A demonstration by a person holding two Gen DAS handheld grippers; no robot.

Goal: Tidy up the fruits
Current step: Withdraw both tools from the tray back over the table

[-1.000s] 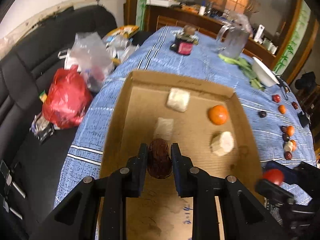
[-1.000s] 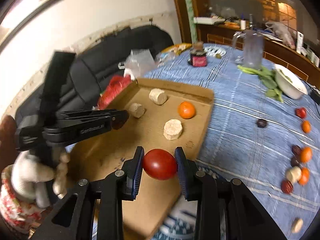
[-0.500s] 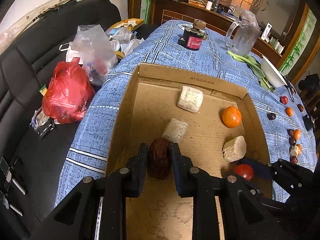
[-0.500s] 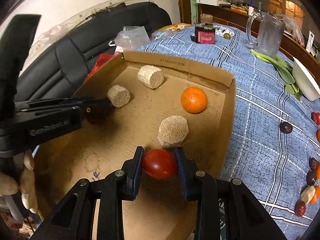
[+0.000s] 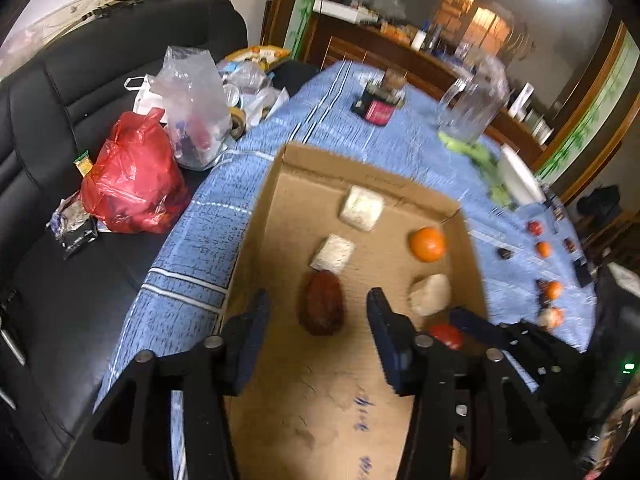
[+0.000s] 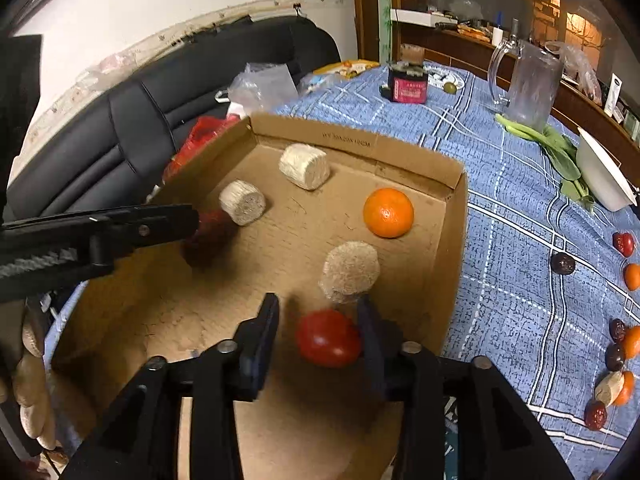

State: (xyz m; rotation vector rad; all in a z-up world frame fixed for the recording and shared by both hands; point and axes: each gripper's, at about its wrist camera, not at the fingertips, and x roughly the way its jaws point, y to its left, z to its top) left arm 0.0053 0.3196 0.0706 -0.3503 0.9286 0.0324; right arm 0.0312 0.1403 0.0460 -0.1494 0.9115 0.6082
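Both grippers' jaws have just been opening: left gripper (image 5: 318,312) is clear of the dark date (image 5: 322,307), and right gripper (image 6: 318,330) is probably free of the tomato (image 6: 329,337). The tomato is smooth, soft and rolls; regrip it across the middle. The orange (image 6: 388,212) sits at 1 o'clock in the box (image 6: 450,240).

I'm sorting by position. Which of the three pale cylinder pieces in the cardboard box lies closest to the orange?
The pale piece just in front of the orange, near the box's right wall; the other two sit toward the far left corner.

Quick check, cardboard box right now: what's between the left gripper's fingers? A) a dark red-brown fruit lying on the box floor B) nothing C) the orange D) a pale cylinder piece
A: the dark red-brown fruit lies on the cardboard box floor between the left gripper fingers, which have just been opening and stand clear of it on both sides.
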